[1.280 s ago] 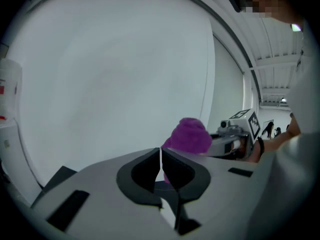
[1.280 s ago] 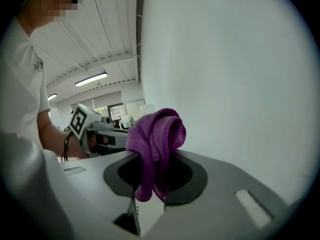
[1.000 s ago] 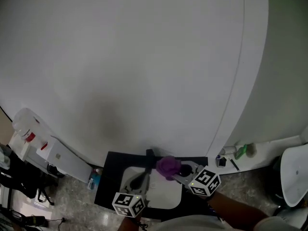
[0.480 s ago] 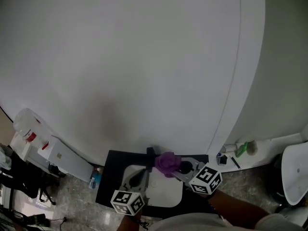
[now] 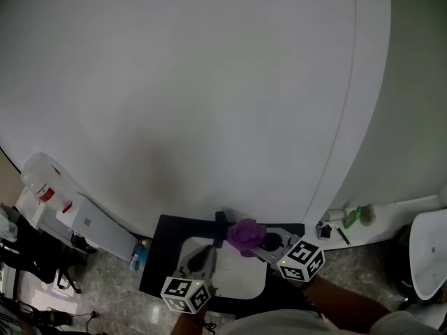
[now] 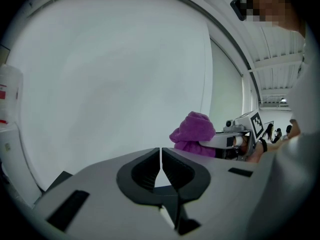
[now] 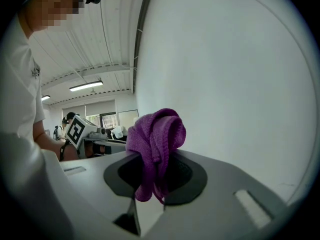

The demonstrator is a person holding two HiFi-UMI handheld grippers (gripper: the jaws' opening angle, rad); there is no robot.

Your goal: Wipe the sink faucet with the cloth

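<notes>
Bunched, nubby purple cloth (image 7: 156, 134) in right tongs (image 7: 151, 174)

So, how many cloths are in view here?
1. The purple cloth is bunched between the shut jaws of the right gripper. The left gripper holds none. Another could be hidden.

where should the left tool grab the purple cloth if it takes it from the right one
Grip the bunched lump of the purple cloth that stands out past the right tool, coming from the left, where the lump is bare. Its thin tails are pinched between that tool's jaws. The left tool is shut and would probably have to open first.
</notes>
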